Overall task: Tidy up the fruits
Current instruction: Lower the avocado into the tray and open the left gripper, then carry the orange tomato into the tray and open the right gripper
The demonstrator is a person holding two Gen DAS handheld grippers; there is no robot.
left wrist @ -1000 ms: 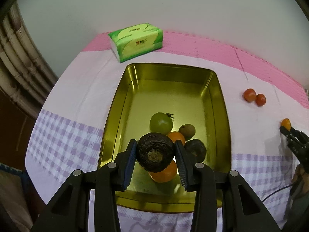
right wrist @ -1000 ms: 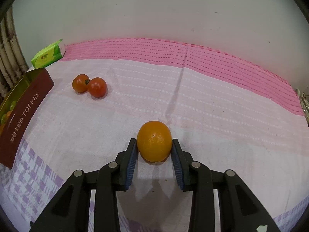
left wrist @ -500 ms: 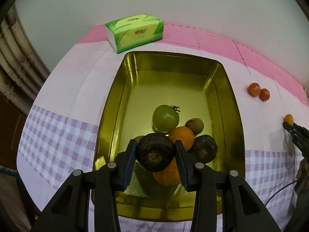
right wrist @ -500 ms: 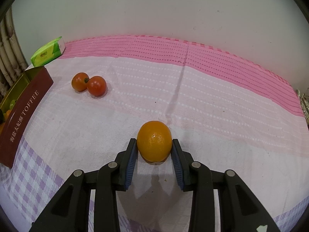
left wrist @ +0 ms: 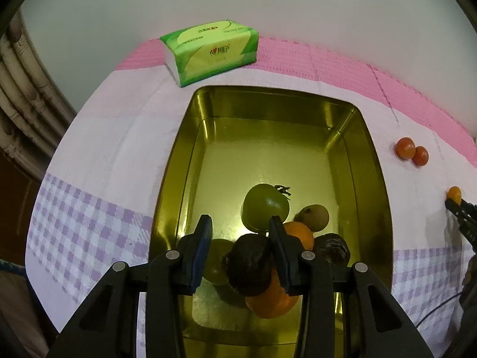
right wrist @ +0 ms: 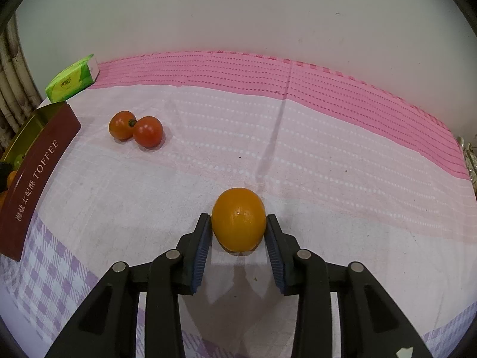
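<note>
Fruits lay partly in the shiny gold tin [left wrist: 179, 179], partly on the cloth.
Your left gripper [left wrist: 241, 244] hung open over the wrinkled dark fruit [left wrist: 249, 264], which hid part of an orange [left wrist: 272, 301]; your right gripper [right wrist: 238, 234] bracketed a smooth orange fruit [right wrist: 238, 219], contact unclear.

Fruit pile [left wrist: 277, 238] in tin's [left wrist: 378, 208] near end, tissue pack [left wrist: 211, 50] behind, tomatoes [left wrist: 411, 151] prob. apart, right.
</note>
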